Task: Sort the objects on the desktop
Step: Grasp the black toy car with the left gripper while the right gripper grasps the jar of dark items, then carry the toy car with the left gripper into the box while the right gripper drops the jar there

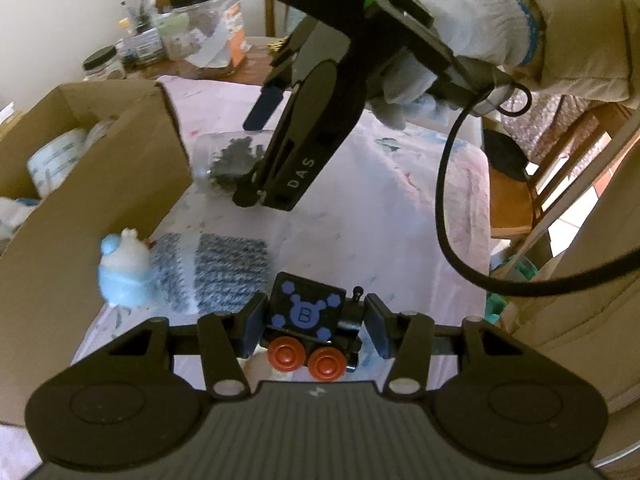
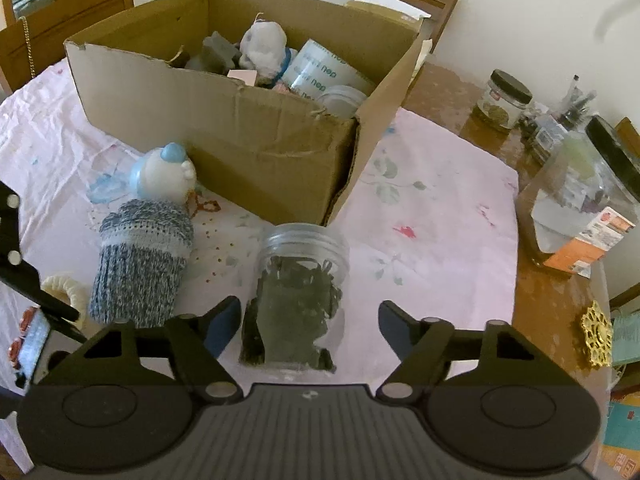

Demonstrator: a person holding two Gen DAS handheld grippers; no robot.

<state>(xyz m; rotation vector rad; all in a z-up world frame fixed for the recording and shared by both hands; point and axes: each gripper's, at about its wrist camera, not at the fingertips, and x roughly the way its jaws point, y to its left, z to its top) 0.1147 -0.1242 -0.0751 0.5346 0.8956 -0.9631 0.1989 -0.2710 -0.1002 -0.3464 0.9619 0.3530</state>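
Left wrist: right tool [image 1: 256, 152] hides much of jar [image 1: 224, 160].

hidden: jar [image 1: 228, 164] partly behind right gripper [image 1: 252, 152] | cut off: cardboard box [image 1: 100, 200] at left edge | blurred: we couldn't identify shelf clutter [image 1: 144, 36], upper left

We see a black toy train [image 1: 310, 330] with blue markings and red wheels, a clear jar [image 2: 298, 296] of dark bits lying on its side, a blue-grey knitted mitten [image 2: 142, 262], and a white-and-blue figurine [image 2: 166, 172] beside the open cardboard box [image 2: 240, 136].
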